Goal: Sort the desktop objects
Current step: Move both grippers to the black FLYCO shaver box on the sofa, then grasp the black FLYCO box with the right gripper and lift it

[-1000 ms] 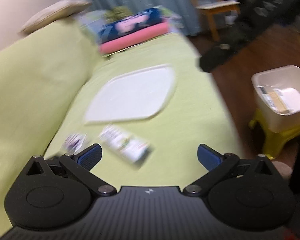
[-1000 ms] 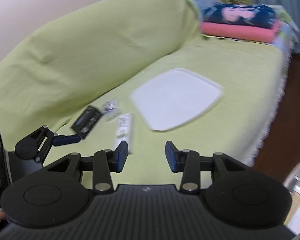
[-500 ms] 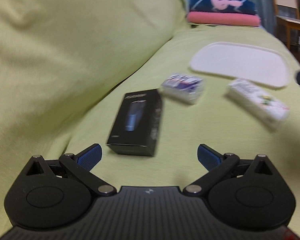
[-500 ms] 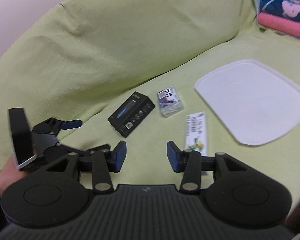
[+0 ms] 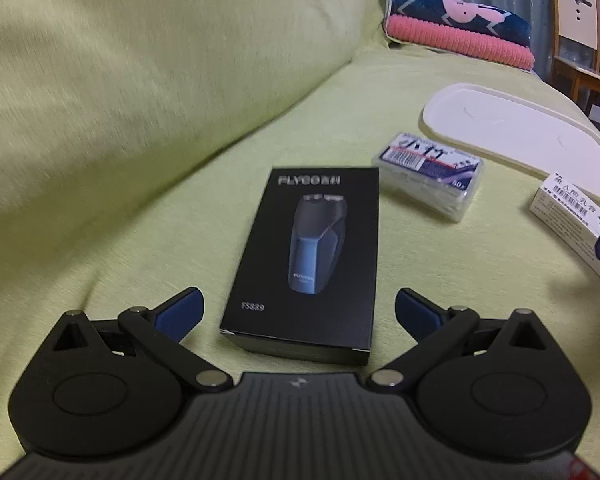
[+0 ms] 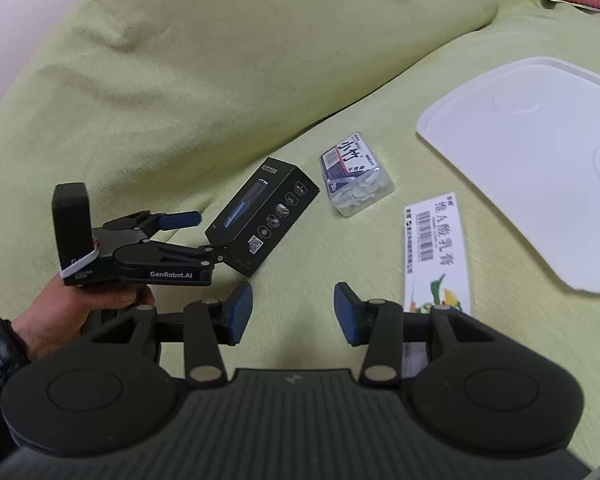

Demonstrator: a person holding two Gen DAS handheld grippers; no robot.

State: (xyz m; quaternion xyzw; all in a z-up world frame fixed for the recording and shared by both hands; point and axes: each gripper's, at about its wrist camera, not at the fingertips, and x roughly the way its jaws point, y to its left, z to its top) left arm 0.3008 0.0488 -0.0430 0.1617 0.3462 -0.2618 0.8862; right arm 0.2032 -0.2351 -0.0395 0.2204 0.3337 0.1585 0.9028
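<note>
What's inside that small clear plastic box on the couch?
The clear box holds small white pieces, possibly floss picks. Its label covers the top, hiding whatever lies beneath it.

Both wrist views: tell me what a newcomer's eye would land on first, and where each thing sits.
The black shaver box lies on the green sofa cover, framed by the open left gripper, whose fingers do not touch it. To its right sit a clear plastic box and a white lid. A long white carton lies just ahead of the empty right gripper.

Black shaver box [image 5: 306,256] lies flat beside clear floss-pick case [image 5: 432,176] (both on green cover).
</note>
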